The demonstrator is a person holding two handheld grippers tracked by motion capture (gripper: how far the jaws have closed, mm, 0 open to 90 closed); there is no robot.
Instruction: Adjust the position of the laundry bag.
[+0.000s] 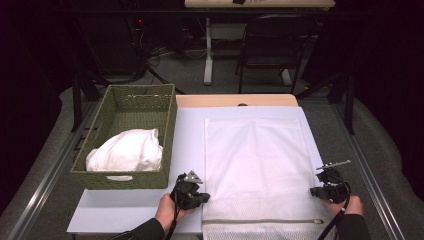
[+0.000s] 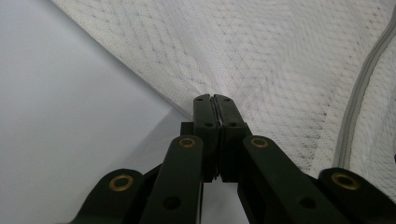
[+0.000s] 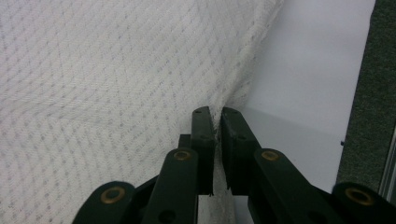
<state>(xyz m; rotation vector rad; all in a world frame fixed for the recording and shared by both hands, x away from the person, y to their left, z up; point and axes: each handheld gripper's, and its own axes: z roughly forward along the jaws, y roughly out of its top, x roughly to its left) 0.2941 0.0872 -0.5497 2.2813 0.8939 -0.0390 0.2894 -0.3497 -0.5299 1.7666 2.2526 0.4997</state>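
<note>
Lying flat on the right half of the white table (image 1: 187, 130), near its front edge: a big white mesh bag (image 1: 257, 160) with its zipper (image 1: 262, 220) along the front. Pinching its left edge with the left gripper (image 1: 196, 195), jaws squeezed tight together on the cloth. Pinching its right edge with the right gripper (image 1: 320, 191), jaws almost closed, a thin fold of mesh between them (a tiny gap showing). Probably handling as soft, light and floppy, so sagging in the middle when lifted. Best holding by both side edges, pulling gently. Sitting at the left edge: a woven basket (image 1: 167, 117) with a white cloth (image 1: 127, 150) inside.
</note>
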